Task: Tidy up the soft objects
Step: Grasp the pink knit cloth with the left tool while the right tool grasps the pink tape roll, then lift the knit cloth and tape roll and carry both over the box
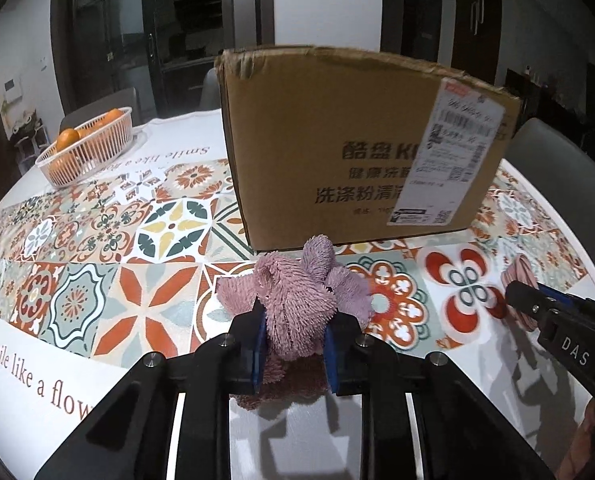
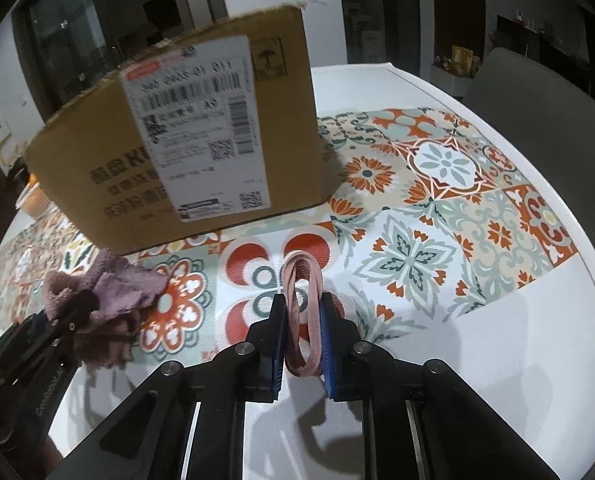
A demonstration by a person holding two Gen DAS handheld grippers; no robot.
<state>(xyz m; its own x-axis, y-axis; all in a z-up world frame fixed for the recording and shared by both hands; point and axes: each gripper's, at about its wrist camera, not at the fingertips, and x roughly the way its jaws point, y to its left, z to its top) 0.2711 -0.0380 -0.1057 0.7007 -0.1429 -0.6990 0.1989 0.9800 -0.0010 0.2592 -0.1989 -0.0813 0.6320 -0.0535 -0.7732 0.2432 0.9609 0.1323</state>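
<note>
Both pick-ups made, in front of the cardboard box (image 1: 361, 148). Left gripper (image 1: 295, 344) clamped on purple fluffy cloth (image 1: 297, 300); right gripper (image 2: 302, 344) pinching pink band loop (image 2: 303, 312), right of the cloth. Next, probably: lift both over the box rim, drop inside.

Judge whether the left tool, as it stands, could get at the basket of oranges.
Probably not yet. The left tool is shut on the purple cloth, so it has no free grip. The tablecloth between it and the basket of oranges lies bare, though.
</note>
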